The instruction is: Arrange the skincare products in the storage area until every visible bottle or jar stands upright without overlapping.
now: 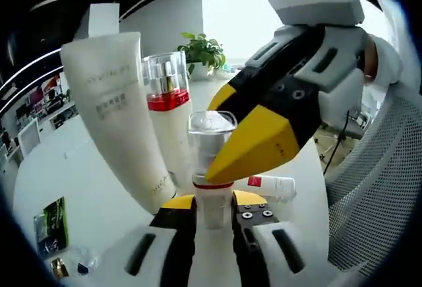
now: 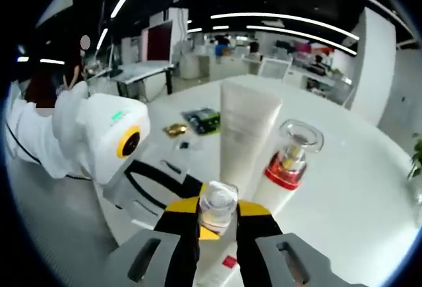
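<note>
Taking the small clear bottle with the red band [image 1: 212,188] as landmark: in the left gripper view, to its left stands a tall white squeeze tube [image 1: 119,109], cap down and leaning a little, and just behind and left of the bottle a white pump bottle with a red collar and clear cap [image 1: 168,112] stands upright on the round white surface [image 1: 66,168]. A further small clear bottle with a red label [image 1: 270,185] lies on its side to the right of the landmark.

The left gripper [image 1: 212,224] has its fingers drawn in against the small bottle's lower body, holding it upright, long axis vertical. From the right the right gripper [image 1: 247,152] reaches in, its yellow tip at the bottle's clear cap.

In the right gripper view that gripper [image 2: 217,224] has its fingers close on either side of the cap [image 2: 217,204]; I cannot tell whether they pinch it. Both grippers are at the bottle, the left below and the right above.
</note>
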Available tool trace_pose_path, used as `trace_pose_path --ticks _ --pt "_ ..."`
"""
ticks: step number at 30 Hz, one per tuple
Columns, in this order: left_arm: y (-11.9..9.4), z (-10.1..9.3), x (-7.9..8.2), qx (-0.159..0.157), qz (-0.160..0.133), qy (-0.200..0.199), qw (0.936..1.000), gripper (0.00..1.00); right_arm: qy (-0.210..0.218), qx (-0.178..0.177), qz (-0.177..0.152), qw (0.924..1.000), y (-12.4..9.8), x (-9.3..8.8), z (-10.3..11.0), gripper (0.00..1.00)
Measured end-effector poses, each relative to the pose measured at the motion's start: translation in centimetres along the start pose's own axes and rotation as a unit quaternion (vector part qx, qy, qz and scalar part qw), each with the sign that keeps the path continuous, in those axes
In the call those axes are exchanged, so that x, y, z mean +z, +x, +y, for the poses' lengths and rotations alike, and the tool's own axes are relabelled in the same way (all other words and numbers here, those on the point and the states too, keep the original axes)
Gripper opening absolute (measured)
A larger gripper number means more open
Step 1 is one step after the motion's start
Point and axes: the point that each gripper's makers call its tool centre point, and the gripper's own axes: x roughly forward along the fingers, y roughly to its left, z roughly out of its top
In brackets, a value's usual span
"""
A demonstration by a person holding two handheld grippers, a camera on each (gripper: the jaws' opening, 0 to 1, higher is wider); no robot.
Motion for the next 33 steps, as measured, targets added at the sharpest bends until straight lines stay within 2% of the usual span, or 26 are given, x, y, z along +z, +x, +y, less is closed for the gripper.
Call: trace_pose_path --ticks 6,10,15,16,17,18,19,21,22,24,28,30,33 --pt "0.3 0.1 0.1 -0.004 -0.004 0.0 1.0 0.18 -0.003 0.0 -0.005 1.0 0.2 0.1 -0.2 0.12" --pt "0.3 0.1 0.0 -0.022 -0.012 0.006 0.9997 0.17 -0.008 0.005 -0.014 0.9999 -0.1 0.5 -0.4 0.13" --pt "0.3 -0.1 0.0 -0.047 -0.019 0.012 0.9987 0.17 -0.002 0.024 -0.038 0.999 -0.9 1.0 -0.5 0.15" --pt "0.3 -0.1 0.0 -0.051 -0.019 0.016 0.9984 0.17 -0.018 0.044 -0.052 0.9975 -0.9 1.3 -0.2 0.16" --pt "0.3 -0.3 0.0 -0.059 -0.019 0.017 0.9979 0.17 -0.021 0.046 -0.056 0.9972 -0.9 1.3 -0.3 0.16" --pt "0.3 -0.4 0.0 -0.067 -0.019 0.018 0.9974 0.17 -0.011 0.051 -0.051 0.9974 -0.9 1.0 -0.4 0.17" --pt "0.3 -0.4 0.0 -0.071 -0.018 0.025 0.997 0.17 -0.022 0.069 -0.053 0.996 -0.9 1.0 -0.1 0.17" --pt "0.3 -0.3 0.0 -0.078 -0.019 0.024 0.9965 0.17 -0.013 0.07 -0.056 0.9959 -0.9 1.0 -0.6 0.18" --pt "0.3 -0.3 0.0 -0.085 -0.02 0.025 0.9959 0.17 -0.029 0.085 -0.055 0.9945 -0.9 1.1 -0.3 0.17" --pt "0.3 -0.4 0.0 -0.089 -0.018 0.03 0.9954 0.17 -0.042 0.086 -0.049 0.9942 -0.8 1.0 -0.2 0.17" --pt "0.1 -0.3 -0.1 -0.101 -0.016 0.029 0.9944 0.17 -0.099 0.099 -0.028 0.9898 -0.3 0.3 0.3 0.17" --pt "0.0 -0.4 -0.1 -0.105 -0.015 0.028 0.9939 0.17 -0.097 0.101 -0.021 0.9899 0.0 -0.1 0.5 0.18" --pt "0.1 -0.5 -0.1 -0.11 -0.015 0.036 0.9931 0.17 -0.09 0.103 -0.035 0.99 0.2 0.1 0.8 0.18"
